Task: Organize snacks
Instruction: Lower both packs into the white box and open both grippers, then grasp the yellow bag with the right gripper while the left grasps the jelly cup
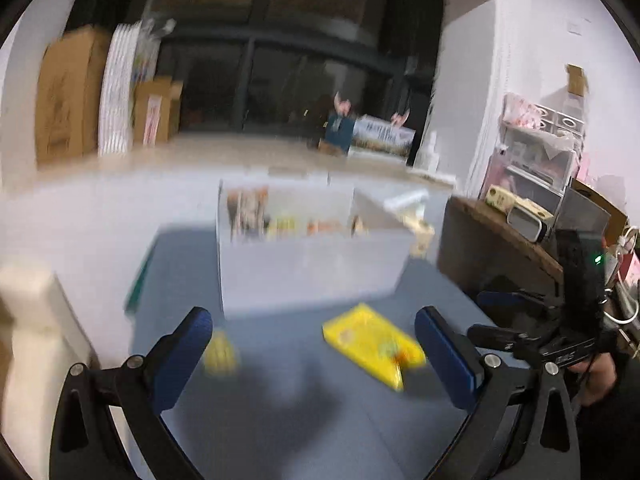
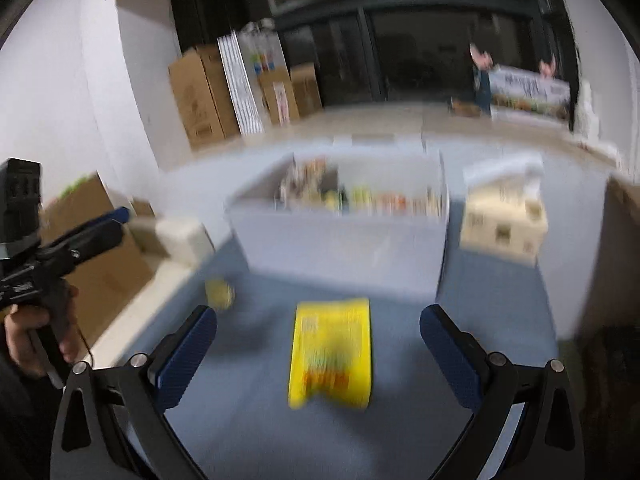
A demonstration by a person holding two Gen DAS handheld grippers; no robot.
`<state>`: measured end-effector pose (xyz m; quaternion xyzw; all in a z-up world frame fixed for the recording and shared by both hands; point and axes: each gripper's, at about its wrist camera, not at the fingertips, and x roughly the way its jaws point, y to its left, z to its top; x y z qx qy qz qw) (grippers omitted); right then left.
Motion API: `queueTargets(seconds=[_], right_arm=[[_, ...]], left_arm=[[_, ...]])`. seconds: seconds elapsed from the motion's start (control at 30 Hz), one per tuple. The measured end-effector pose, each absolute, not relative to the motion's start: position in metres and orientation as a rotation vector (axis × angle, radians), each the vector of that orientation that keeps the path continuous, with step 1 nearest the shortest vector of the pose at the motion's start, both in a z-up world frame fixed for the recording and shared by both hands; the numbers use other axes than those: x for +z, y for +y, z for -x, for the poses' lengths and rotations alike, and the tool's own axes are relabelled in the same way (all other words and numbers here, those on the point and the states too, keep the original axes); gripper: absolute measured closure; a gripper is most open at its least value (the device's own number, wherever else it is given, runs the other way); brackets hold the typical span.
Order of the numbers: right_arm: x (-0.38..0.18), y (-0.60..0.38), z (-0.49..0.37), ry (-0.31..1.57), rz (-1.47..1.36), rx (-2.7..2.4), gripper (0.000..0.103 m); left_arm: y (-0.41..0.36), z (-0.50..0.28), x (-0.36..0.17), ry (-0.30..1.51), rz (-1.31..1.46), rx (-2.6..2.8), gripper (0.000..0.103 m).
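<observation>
The left claw (image 1: 312,330) is held spread wide above the blue desk (image 1: 288,432), with nothing between its blue pads. Just ahead of its right finger, a flat yellow snack packet (image 1: 370,342) is seen lying on the desk; beside its left fingertip a small yellow snack (image 1: 220,354) is seen, too blurred for its kind to be told. Further ahead of the claw, a white bin (image 1: 312,268) is stood on the desk, with several packaged snacks upright inside it.

The right claw (image 2: 318,330) is likewise held spread and empty. The yellow snack packet (image 2: 332,356) is framed between its two fingers, lying flat on the desk (image 2: 460,296) and touched by neither. The small yellow snack (image 2: 219,294) is seen ahead of its left fingertip. The white bin (image 2: 344,240) is placed straight ahead, beyond the packet, and a cream carton (image 2: 504,216) is stood to the right of the bin. Both views are smeared by motion blur.
</observation>
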<state>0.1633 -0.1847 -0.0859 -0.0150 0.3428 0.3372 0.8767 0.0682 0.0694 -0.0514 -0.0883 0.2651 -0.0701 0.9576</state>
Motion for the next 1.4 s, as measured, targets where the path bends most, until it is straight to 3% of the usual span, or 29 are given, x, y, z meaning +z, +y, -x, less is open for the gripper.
queueTargets(seconds=[0.2, 0.67, 0.7, 0.83, 0.9, 1.0, 1.3, 1.33, 1.4], right_arm=[[-0.130, -0.170, -0.151, 0.818, 0.109, 0.695, 0.000], [-0.186, -0.113, -0.227, 0.972, 0.231, 0.601, 0.000], [-0.188, -0.111, -0.226, 0.975, 0.251, 0.597, 0.002], [-0.185, -0.108, -0.217, 0.927, 0.290, 0.573, 0.045], [-0.185, -0.111, -0.212, 0.924, 0.282, 0.605, 0.052], [-0.180, -0.119, -0.208, 0.940, 0.205, 0.647, 0.057], [-0.131, -0.162, -0.161, 0.806, 0.092, 0.674, 0.057], [-0.127, -0.168, -0.158, 0.795, 0.081, 0.665, 0.057], [-0.121, -0.177, -0.154, 0.772, 0.075, 0.649, 0.057]], left_arm=[[0.060, -0.047, -0.084, 0.614, 0.208, -0.157, 0.000], [0.072, -0.046, -0.096, 0.647, 0.250, -0.139, 0.000], [0.074, -0.047, -0.099, 0.651, 0.252, -0.133, 0.000], [0.078, -0.049, -0.105, 0.666, 0.256, -0.115, 0.000], [0.080, -0.051, -0.106, 0.668, 0.248, -0.119, 0.000], [0.086, -0.063, -0.109, 0.678, 0.210, -0.097, 0.000], [0.119, -0.156, -0.144, 0.805, 0.147, -0.034, 0.000], [0.120, -0.166, -0.150, 0.829, 0.141, -0.036, 0.002], [0.121, -0.180, -0.162, 0.874, 0.125, -0.021, 0.017]])
